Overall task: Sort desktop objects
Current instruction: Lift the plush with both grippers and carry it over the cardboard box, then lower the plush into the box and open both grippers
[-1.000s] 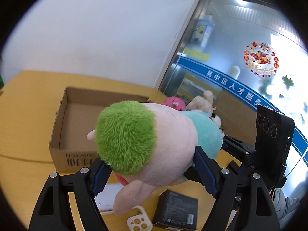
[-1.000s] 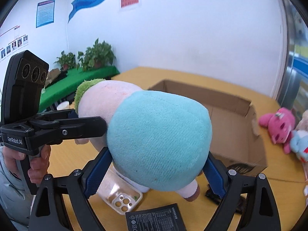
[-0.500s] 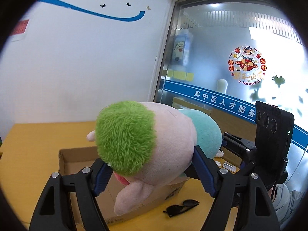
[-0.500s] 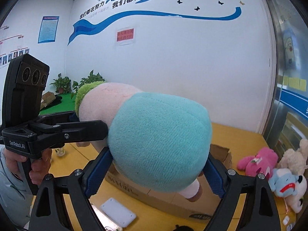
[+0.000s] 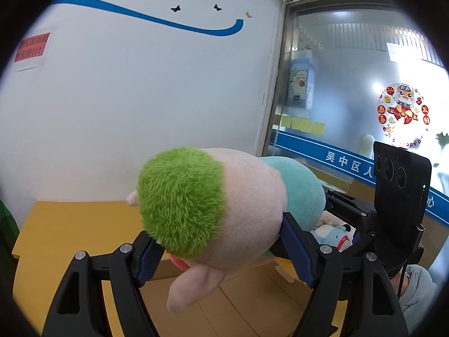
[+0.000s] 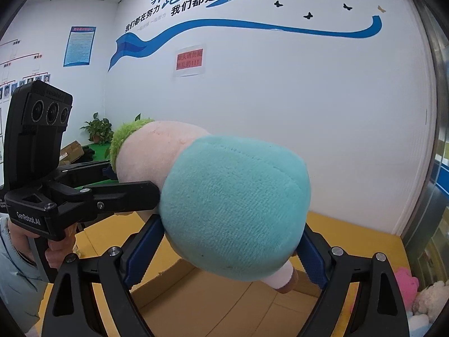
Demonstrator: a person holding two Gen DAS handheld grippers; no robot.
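A plush toy (image 5: 224,205) with green hair, a pink head and a teal body hangs level in the air, held from both ends. My left gripper (image 5: 221,241) is shut on its pink head end, blue pads pressing in on both sides. My right gripper (image 6: 231,236) is shut on the teal body (image 6: 235,210). In the right wrist view the left gripper's fingers (image 6: 120,193) come in from the left. Under the toy lies an open cardboard box (image 6: 162,275), whose brown floor (image 5: 238,303) shows between the left gripper's fingers.
The yellow table (image 5: 70,230) runs back to a white wall. At the right lie a pink plush (image 6: 404,283), a cream plush (image 6: 432,297) and a blue plush (image 5: 334,236). A person's hand (image 6: 25,241) holds the left gripper's handle.
Both grippers have risen with the plush toy and carried it over the cardboard box. The phone case, black box and sunglasses on the table have dropped out of view.
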